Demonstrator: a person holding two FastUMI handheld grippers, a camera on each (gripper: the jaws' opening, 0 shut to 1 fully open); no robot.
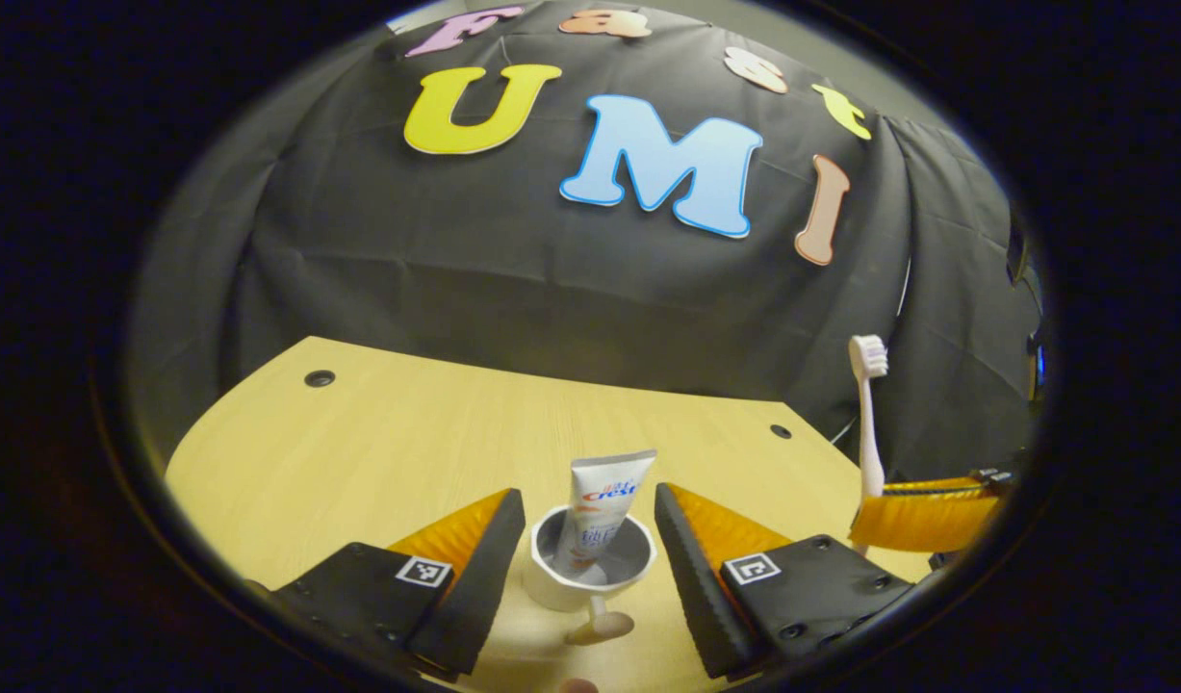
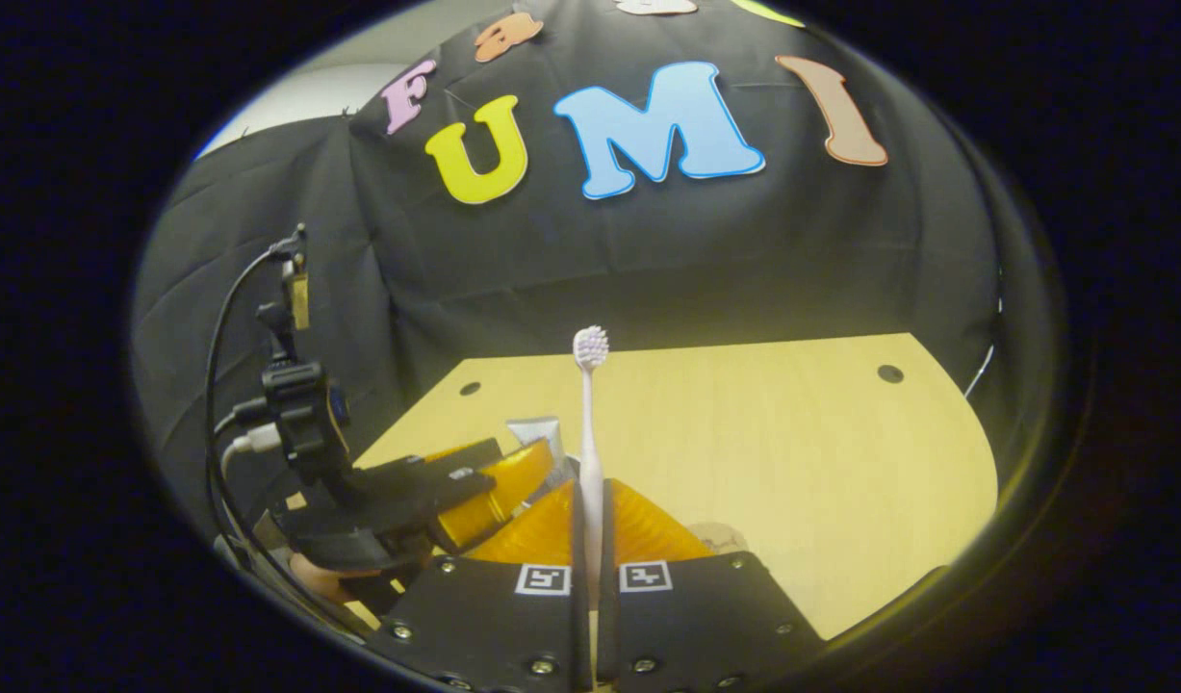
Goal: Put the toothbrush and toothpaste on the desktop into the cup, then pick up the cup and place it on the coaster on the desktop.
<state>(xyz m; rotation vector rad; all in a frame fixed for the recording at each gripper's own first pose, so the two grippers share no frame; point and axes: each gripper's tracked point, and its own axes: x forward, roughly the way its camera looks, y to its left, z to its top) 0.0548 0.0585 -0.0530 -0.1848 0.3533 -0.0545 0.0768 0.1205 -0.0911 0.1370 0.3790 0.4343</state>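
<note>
A white cup (image 1: 551, 589) stands on the wooden desktop (image 1: 378, 452) between the fingers of my open left gripper (image 1: 588, 500), with slight gaps on both sides. A toothpaste tube (image 1: 600, 505) stands upright inside the cup. In the right gripper view, my right gripper (image 2: 590, 493) is shut on the lower handle of a pale pink toothbrush (image 2: 589, 423), bristles up. That gripper (image 1: 922, 515) and the toothbrush (image 1: 869, 414) sit to the right of the cup in the left gripper view. A round beige coaster (image 2: 720, 536) peeks out beyond the right finger.
The left gripper (image 2: 436, 500), with its camera mount and cables (image 2: 296, 404), sits at the left of the right gripper view, the tube's end (image 2: 534, 430) behind it. The desktop has small round holes (image 1: 319, 378) near its far edge. Black cloth walls surround it.
</note>
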